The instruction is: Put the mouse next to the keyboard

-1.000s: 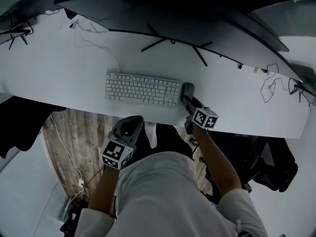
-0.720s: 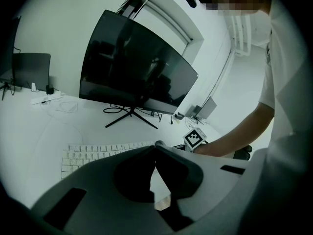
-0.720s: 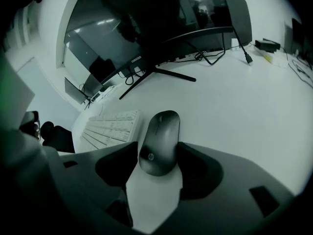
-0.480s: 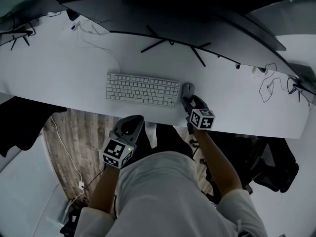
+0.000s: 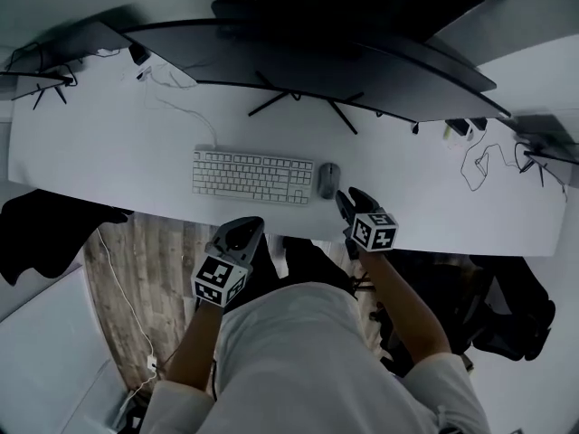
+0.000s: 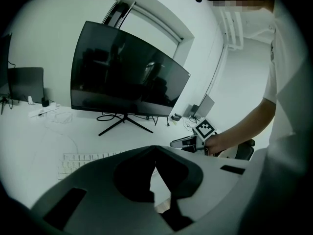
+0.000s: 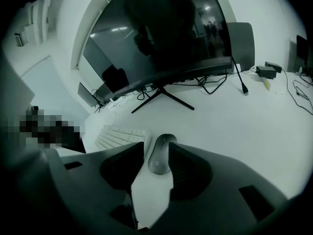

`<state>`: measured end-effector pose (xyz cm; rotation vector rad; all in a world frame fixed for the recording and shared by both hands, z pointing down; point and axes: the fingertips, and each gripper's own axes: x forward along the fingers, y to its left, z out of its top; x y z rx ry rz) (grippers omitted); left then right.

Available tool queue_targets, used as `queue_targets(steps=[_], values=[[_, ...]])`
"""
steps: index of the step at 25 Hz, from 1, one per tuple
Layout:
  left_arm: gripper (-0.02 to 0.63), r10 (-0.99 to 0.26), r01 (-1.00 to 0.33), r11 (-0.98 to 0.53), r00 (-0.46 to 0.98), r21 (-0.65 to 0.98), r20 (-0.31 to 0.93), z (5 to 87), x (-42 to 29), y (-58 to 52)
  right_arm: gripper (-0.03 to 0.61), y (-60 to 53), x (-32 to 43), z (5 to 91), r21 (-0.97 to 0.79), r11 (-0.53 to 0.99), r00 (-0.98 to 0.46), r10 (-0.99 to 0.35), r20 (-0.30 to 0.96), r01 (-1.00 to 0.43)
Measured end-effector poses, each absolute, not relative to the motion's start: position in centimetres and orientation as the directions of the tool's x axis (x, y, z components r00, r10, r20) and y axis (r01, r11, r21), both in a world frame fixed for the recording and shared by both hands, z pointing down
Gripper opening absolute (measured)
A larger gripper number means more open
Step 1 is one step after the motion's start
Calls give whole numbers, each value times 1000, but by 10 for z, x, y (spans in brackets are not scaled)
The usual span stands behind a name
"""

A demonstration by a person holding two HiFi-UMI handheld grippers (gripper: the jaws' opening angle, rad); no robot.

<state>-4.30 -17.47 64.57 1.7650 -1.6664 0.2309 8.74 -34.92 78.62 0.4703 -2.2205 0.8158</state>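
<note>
Mouse down on the worktop beside the keyboard; right tongs off it.

I noted the grey mouse (image 5: 328,180) lying flat on the white worktop (image 5: 136,143), just beside the right end of the keyboard (image 5: 251,175), with a narrow gap between them. My right tongs (image 5: 346,198) sat at the worktop's near edge just behind the mouse, jaws apart and closing, pads not pressing it. My left tongs (image 5: 242,231) hung off the near edge over the wooden floor (image 5: 136,260), closed on nothing. A dark monitor (image 7: 161,33) stood behind.

White keyboard (image 5: 251,175), grey mouse (image 5: 327,180), white desk (image 5: 109,152), black monitor (image 5: 308,61), brown wood-grain floor (image 5: 136,260), white shirt (image 5: 298,360)
</note>
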Motion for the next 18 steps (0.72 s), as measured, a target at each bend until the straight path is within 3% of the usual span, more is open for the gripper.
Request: queue_targets(steps=[11,18], values=[[18,-841,-945,67,119,321,527,631,-26,-183,60,-359,116,720,-435,769,-754,-90,651,-467],[18,-858,-948,41,128,315,498,619,-34,-178,44,-348,121,685,-417,795,-793,-127,596,-440]])
